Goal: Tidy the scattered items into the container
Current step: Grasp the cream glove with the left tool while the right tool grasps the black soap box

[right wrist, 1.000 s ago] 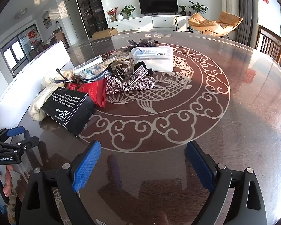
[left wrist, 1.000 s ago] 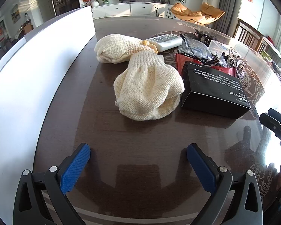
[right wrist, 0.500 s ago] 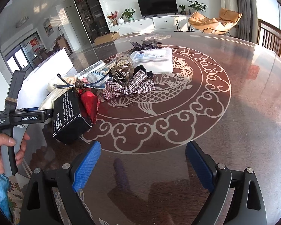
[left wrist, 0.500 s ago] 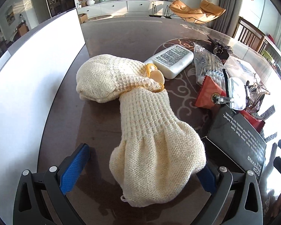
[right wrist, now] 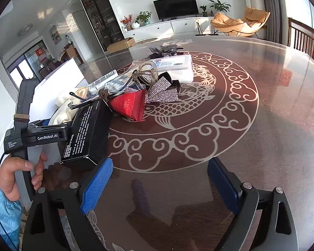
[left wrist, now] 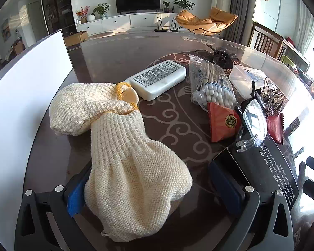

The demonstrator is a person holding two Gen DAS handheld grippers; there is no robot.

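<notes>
Hand [right wrist: 14,173] — right view only

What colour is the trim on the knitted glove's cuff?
Yellow-orange trim on cream knitted glove; left wrist view.

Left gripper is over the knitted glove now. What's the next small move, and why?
Probably close the left gripper on the near knitted glove. The glove's wide end already lies between the open fingers, the left pad against its edge and the right pad still clear of it, so a squeeze should secure it for lifting.
</notes>
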